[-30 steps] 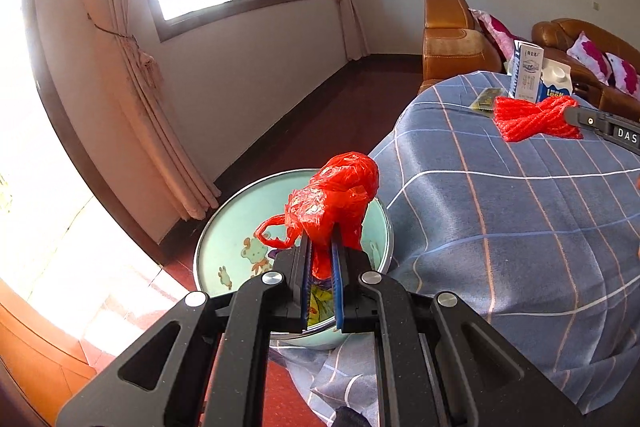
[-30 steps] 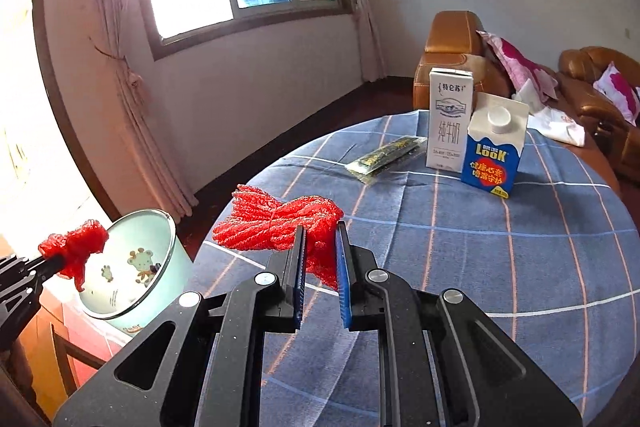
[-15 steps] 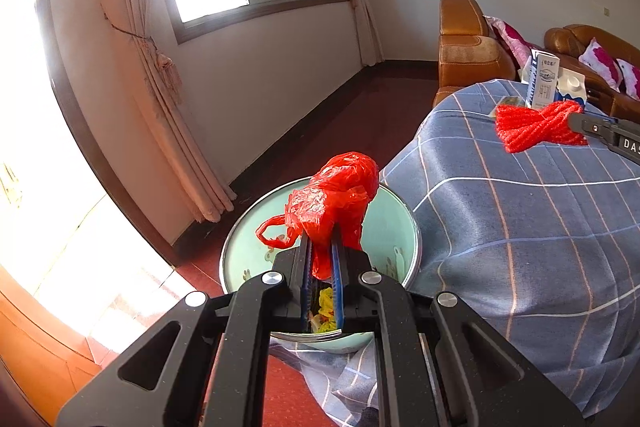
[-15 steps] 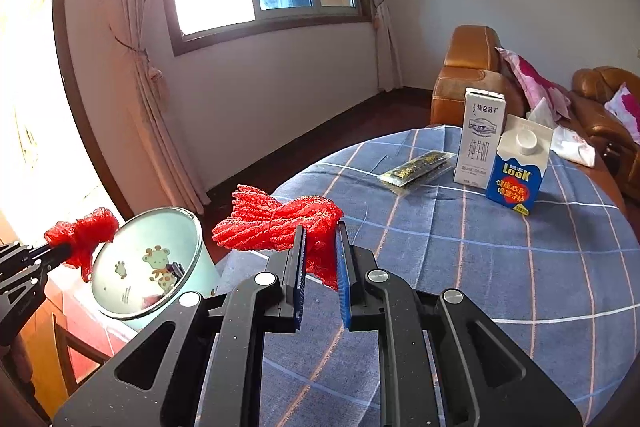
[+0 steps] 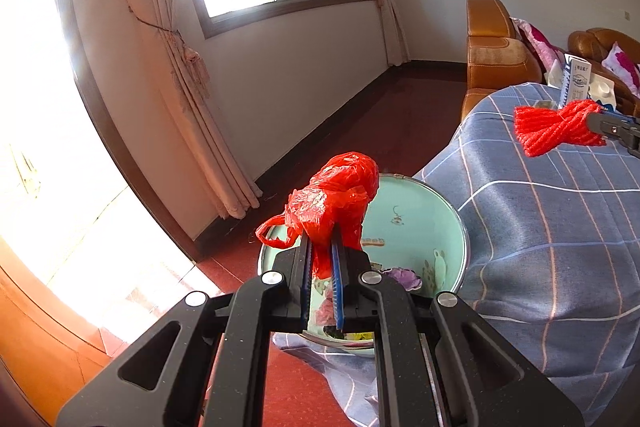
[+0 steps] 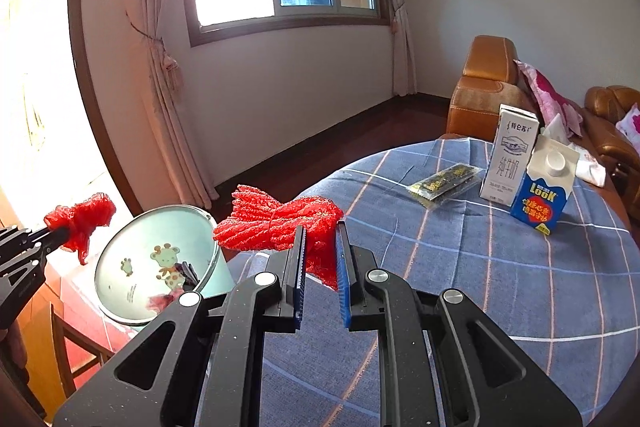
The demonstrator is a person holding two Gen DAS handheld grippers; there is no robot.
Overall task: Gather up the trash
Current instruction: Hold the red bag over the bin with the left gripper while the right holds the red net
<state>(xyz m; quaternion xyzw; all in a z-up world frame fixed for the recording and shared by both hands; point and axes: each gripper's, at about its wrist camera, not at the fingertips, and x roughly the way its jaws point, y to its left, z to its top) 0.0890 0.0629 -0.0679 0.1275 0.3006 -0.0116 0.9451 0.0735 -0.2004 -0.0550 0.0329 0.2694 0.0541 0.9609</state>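
Note:
My left gripper [image 5: 321, 243] is shut on a crumpled red plastic bag [image 5: 336, 195] and holds it above the near rim of a pale green bin [image 5: 412, 223] that stands on the floor beside the table. The bin holds some trash. My right gripper [image 6: 320, 231] is shut on a red mesh net bundle [image 6: 272, 223] and holds it over the left edge of the round table [image 6: 500, 279]. In the right wrist view the left gripper [image 6: 60, 231] with the bag [image 6: 82, 219] is left of the bin [image 6: 156, 267]. The net bundle also shows in the left wrist view [image 5: 556, 131].
A tall white milk carton [image 6: 512, 155], a blue and white carton [image 6: 546, 187] and a flat dark snack packet [image 6: 446, 183] are on the blue checked tablecloth. Brown leather sofas [image 6: 484, 87] with pink cushions stand behind. Curtains [image 5: 192, 99] and a wall are left.
Both grippers have risen and pulled back while keeping their hold. The left one has brought the red bag towards the bin's near-left rim. The right one has lifted the net bundle towards the table's edge.

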